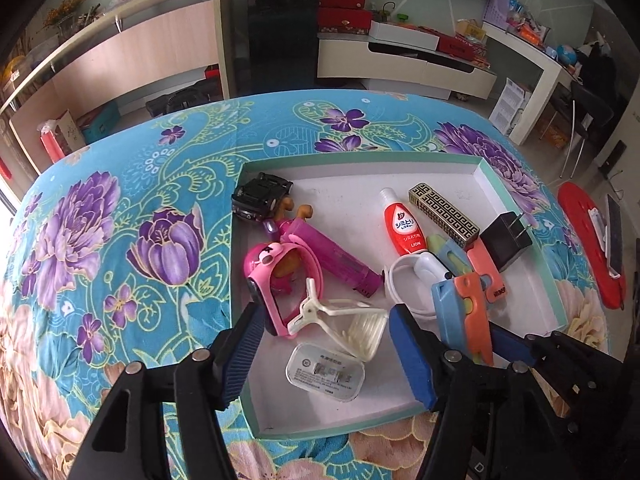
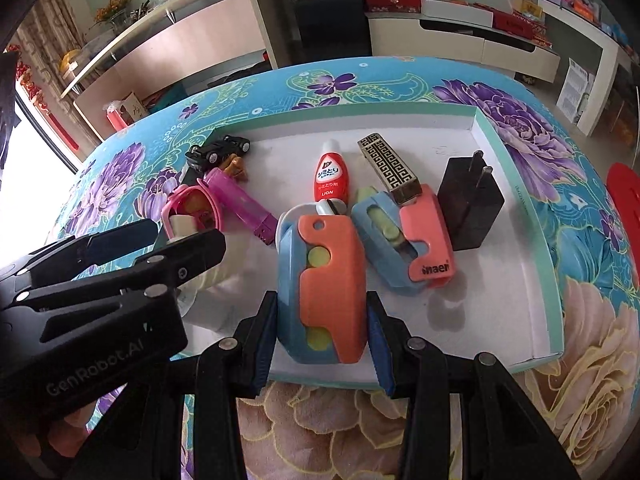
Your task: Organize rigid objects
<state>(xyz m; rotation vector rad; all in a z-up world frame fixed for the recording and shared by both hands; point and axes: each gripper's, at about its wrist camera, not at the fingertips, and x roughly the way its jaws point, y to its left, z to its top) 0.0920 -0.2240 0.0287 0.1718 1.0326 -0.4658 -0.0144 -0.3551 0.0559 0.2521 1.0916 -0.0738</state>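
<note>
The right gripper (image 2: 322, 328) is clamping a blue-and-orange toy (image 2: 324, 280), its fingers (image 2: 264, 344) pressing on the toy's two long sides near the lower end, just above the near edge of the tray (image 2: 520, 184). The toy is looking like hard moulded plastic, light and stiff, with smooth faces that could be slipping under a loose squeeze; the flat parallel sides where the pads are sitting seem the best place to be holding it, while the curved orange cover with its yellow discs is offering less purchase. A second toy (image 2: 404, 236) of the same kind is lying in the tray just beside, touching a patterned box (image 2: 390, 170) and close to a black charger (image 2: 470, 208). The left gripper (image 1: 324, 354) is hovering wide open over the tray's near left part, holding nothing, with a white clip (image 1: 344, 326) and a white adapter (image 1: 326, 372) lying between its fingers (image 1: 412, 356). Further back a red bottle (image 1: 402, 226), a pink watch (image 1: 280, 284), a purple tube (image 1: 332, 254) and a toy car (image 1: 260, 196) are resting in the tray, the car lying over its left rim. The tray is sitting on a counter covered with a floral cloth (image 1: 120, 220). The clip looks thin and springy, so gripping its thicker hinge would likely be safer than its combed jaws.
</note>
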